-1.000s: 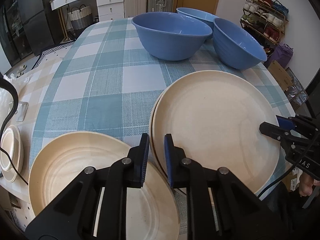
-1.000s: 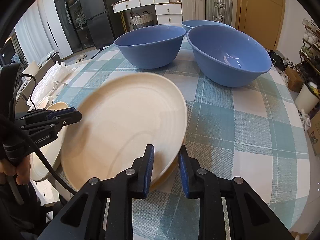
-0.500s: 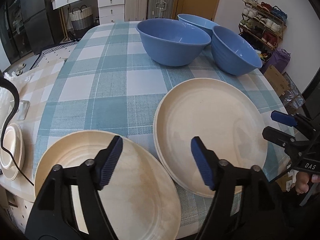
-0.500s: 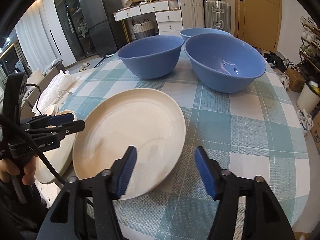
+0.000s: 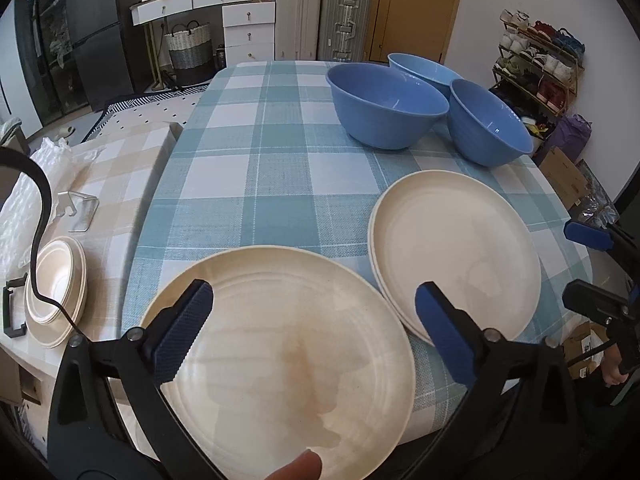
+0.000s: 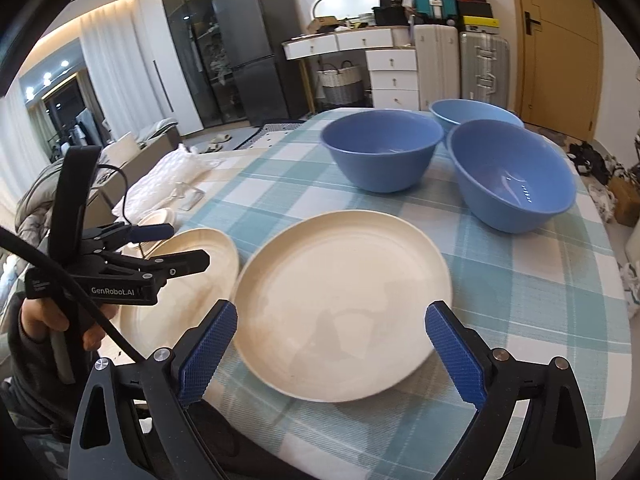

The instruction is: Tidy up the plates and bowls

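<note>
Both tools now wide apart, off the stacked plates.

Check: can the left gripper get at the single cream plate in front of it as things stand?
Probably yes. The left gripper is open, jaws spread wide over the single cream plate, with nothing between them and it. The plate stack lies apart to the right, and the right gripper hangs over that stack instead.

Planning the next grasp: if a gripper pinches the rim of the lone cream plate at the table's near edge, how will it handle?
The lone cream plate looks rigid, so it likely won't flex. Its smooth, slightly glossy surface and thin rim suggest it may slip or tilt in a one-sided pinch. It seems to overhang the table edge, so a push toward the person could tip it off.
</note>
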